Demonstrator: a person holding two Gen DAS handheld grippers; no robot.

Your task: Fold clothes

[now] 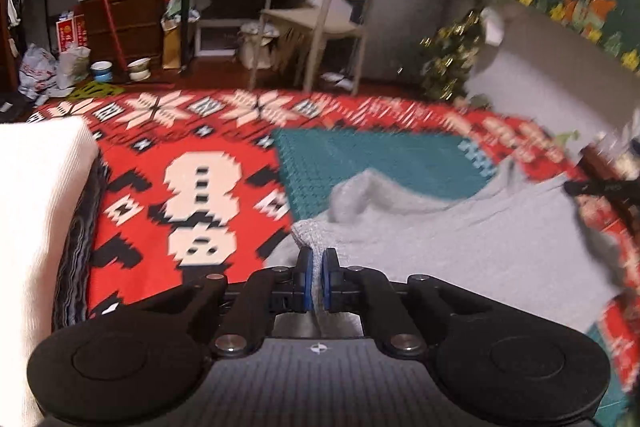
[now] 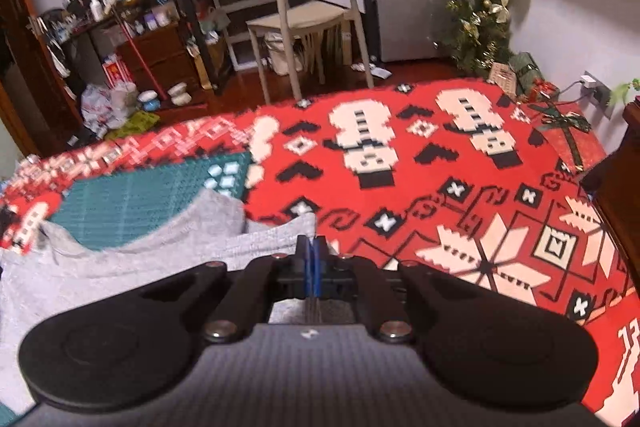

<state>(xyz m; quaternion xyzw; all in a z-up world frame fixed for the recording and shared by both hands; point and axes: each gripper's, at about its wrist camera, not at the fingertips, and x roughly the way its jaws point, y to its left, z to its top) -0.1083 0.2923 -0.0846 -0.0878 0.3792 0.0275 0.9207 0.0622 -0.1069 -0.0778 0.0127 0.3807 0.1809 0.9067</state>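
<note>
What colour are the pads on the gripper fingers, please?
Blue pads, clearest in the left wrist view.
</note>
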